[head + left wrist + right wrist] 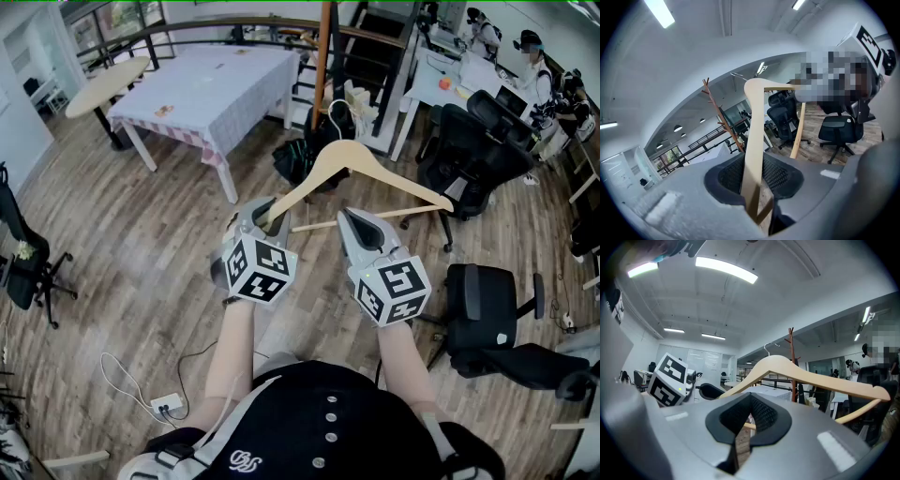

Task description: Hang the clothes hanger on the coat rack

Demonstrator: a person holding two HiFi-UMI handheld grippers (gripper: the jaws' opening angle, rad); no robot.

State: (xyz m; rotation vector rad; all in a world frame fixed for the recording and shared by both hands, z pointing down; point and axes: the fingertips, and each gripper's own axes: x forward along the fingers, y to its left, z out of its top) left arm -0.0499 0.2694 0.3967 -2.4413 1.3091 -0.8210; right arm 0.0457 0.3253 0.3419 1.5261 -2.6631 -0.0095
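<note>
Head view: your left gripper (pixel 267 214) pinches the crosswise hanger's (pixel 342 150) left end, your right gripper (pixel 354 218) clamps its lower bar, and the coat rack (pixel 324 56) stands straight ahead.

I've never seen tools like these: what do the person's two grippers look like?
The left gripper and right gripper have smooth grey shells and black textured pads. Each carries a white cube with black square markers. The person wears a dark top with pale studs.
</note>
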